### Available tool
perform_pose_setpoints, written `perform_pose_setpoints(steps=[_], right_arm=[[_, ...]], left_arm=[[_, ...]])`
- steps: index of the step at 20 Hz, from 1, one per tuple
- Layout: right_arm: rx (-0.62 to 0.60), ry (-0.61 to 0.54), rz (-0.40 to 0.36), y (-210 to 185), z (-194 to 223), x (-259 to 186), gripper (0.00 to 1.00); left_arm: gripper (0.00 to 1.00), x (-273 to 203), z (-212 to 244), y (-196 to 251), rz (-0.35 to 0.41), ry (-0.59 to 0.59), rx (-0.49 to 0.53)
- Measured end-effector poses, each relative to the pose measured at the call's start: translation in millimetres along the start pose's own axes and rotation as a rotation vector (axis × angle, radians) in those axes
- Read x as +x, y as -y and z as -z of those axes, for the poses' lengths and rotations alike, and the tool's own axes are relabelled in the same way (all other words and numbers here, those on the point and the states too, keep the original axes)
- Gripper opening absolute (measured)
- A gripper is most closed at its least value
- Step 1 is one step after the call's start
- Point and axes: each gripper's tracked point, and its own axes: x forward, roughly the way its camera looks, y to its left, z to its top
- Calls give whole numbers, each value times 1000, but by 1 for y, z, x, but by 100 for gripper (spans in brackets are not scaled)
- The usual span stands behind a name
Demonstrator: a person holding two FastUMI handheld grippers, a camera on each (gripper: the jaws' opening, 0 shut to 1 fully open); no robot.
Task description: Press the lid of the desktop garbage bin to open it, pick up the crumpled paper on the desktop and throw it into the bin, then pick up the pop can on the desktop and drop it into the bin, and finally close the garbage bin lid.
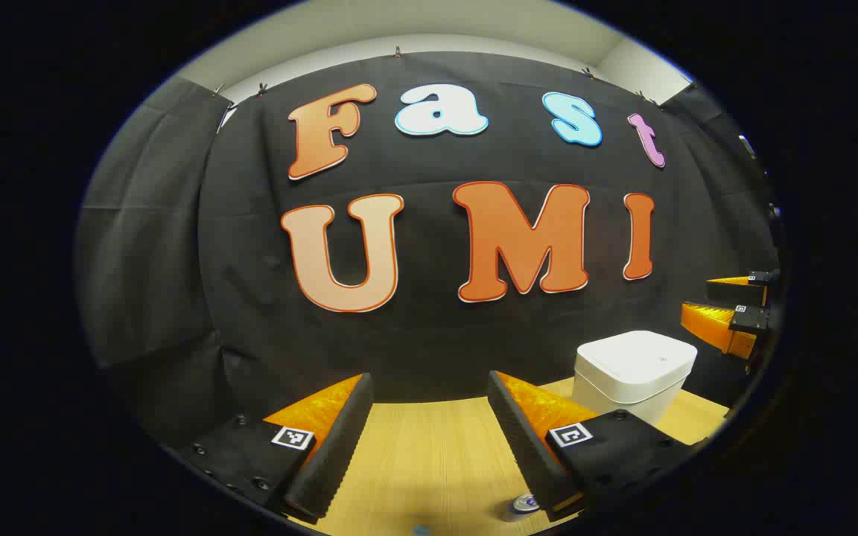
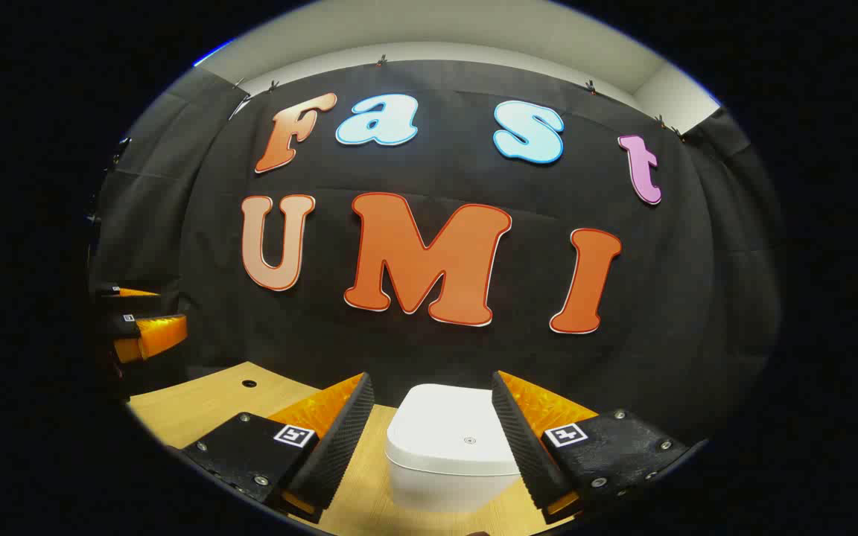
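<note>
The white garbage bin (image 1: 634, 372) stands on the wooden desktop (image 1: 429, 454) with its lid down, to the right in the left gripper view. In the right gripper view the bin (image 2: 459, 447) sits straight ahead and below, framed by the fingers of my right gripper (image 2: 430, 378), which is open and hovers above it without touching. My left gripper (image 1: 429, 380) is open over bare wood with nothing between its fingers. The silvery top of a pop can (image 1: 524, 505) peeks out beside its right finger, at the bottom of the view.
The right gripper (image 1: 712, 305) shows at the far right edge of the left gripper view, and the left gripper (image 2: 138, 313) at the far left edge of the right gripper view. A small round hole (image 2: 249, 383) marks the desktop. The black cloth wall stands close behind the bin.
</note>
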Motion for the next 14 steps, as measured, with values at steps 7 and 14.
perform_pose_setpoints(steps=[7,14], right_arm=[[20,-11,1,3,5,-1,96],[30,-22,3,6,8,-2,96]], left_arm=[[99,-1,4,18,26,-7,12],[99,-4,3,22,28,-5,34]])
